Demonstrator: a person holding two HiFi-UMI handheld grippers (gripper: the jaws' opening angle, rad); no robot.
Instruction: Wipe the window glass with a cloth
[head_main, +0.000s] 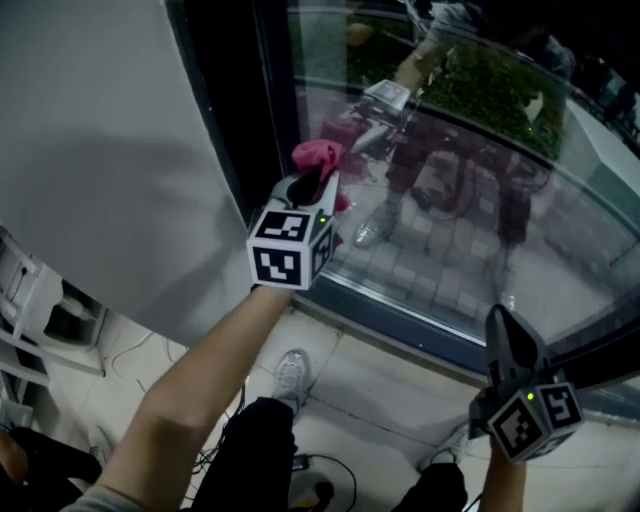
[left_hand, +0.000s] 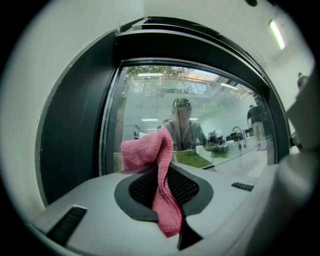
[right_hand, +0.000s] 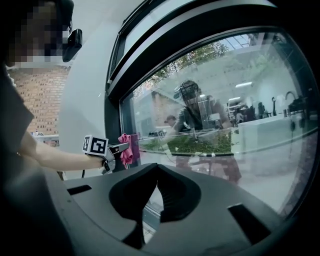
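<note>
One pink cloth (head_main: 316, 156) is hanging clamped in the jaws of the left gripper (head_main: 318, 183) by the window glass (head_main: 470, 230); wiping is seemingly starting. The right gripper (head_main: 498, 316) is idling, jaws together, and the next move likely calls for pressing and sweeping.

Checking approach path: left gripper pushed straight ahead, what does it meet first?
The window glass, with the pink cloth in the left gripper touching first; whether it already touches is unclear.

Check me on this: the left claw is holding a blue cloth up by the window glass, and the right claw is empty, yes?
Not quite: the cloth is pink, not blue, as the left gripper view shows. The rest stands: the left claw is shut on it up by the window glass, and the right claw is empty, its jaws together.
</note>
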